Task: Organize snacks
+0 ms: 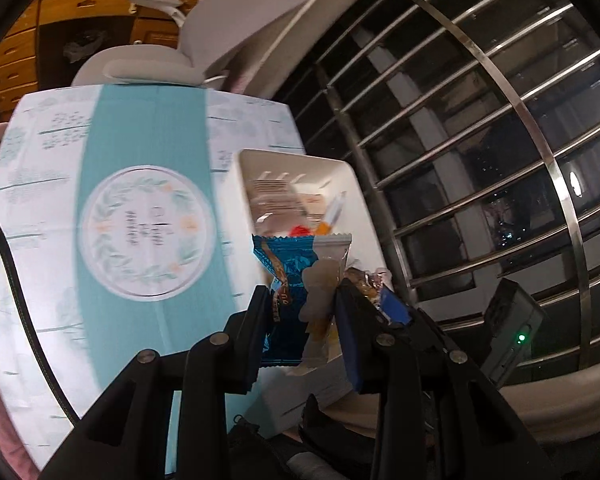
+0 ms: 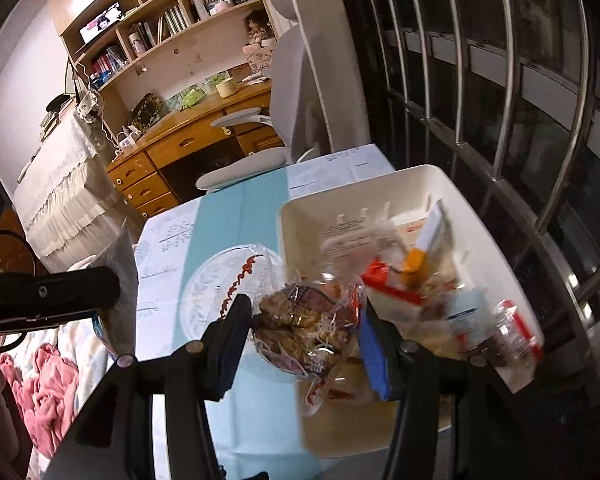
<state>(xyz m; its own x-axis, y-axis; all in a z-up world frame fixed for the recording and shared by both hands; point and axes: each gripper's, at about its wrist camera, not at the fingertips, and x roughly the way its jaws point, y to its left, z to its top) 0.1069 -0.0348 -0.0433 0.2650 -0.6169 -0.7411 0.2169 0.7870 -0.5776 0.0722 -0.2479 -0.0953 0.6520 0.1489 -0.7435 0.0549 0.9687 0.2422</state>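
Note:
My left gripper (image 1: 302,310) is shut on a blue snack packet (image 1: 288,264) and a pale see-through packet (image 1: 324,280), both held upright in front of the white bin (image 1: 352,184). Just to its right show a cookie bag (image 1: 364,280) and a blue pad (image 1: 396,306) of the other gripper. In the right wrist view my right gripper (image 2: 306,332) is shut on a clear bag of brown cookies (image 2: 300,328), held over the near left edge of the white bin (image 2: 284,232). Several wrapped snacks (image 2: 420,280) lie inside the bin. It stands on a teal and white tablecloth (image 2: 240,208).
Steel window bars (image 2: 500,120) run close along the right of the bin. A grey office chair (image 2: 288,92) and a wooden desk (image 2: 188,136) stand beyond the table. Pink cloth (image 2: 48,392) lies at lower left. A black cable (image 1: 16,280) crosses the tablecloth (image 1: 140,120).

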